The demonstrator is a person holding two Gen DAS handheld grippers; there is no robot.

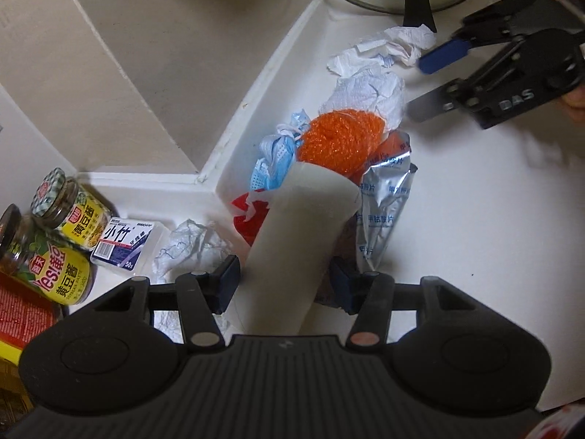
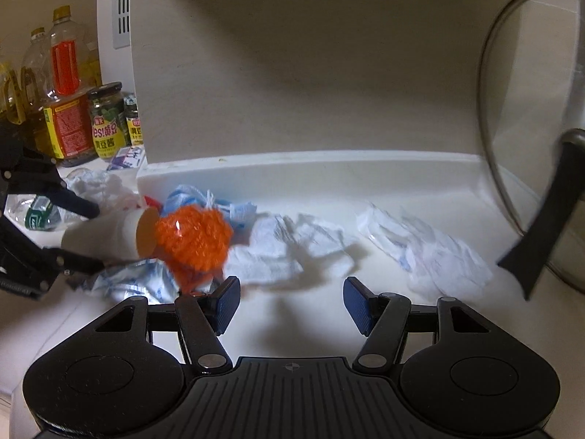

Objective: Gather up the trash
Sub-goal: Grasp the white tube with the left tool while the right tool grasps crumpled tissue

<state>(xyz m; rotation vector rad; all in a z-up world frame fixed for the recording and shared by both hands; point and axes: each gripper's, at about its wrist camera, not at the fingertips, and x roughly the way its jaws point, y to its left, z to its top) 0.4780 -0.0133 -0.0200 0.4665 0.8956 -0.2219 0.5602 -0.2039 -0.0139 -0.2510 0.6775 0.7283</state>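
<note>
Your left gripper (image 1: 285, 285) clamps the white tube (image 1: 296, 245) (beside orange scrubber (image 1: 340, 139)) | your right gripper (image 2: 290, 303) open, empty.

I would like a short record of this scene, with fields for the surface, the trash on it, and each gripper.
surface: white counter
held item: cardboard tube, gripped in the left gripper
trash pile: orange scrubber, blue face mask, silver foil packet, crumpled paper towels
right gripper: jaws open, empty, near the towels
not trash: sauce jars at the left of the left wrist view
</note>
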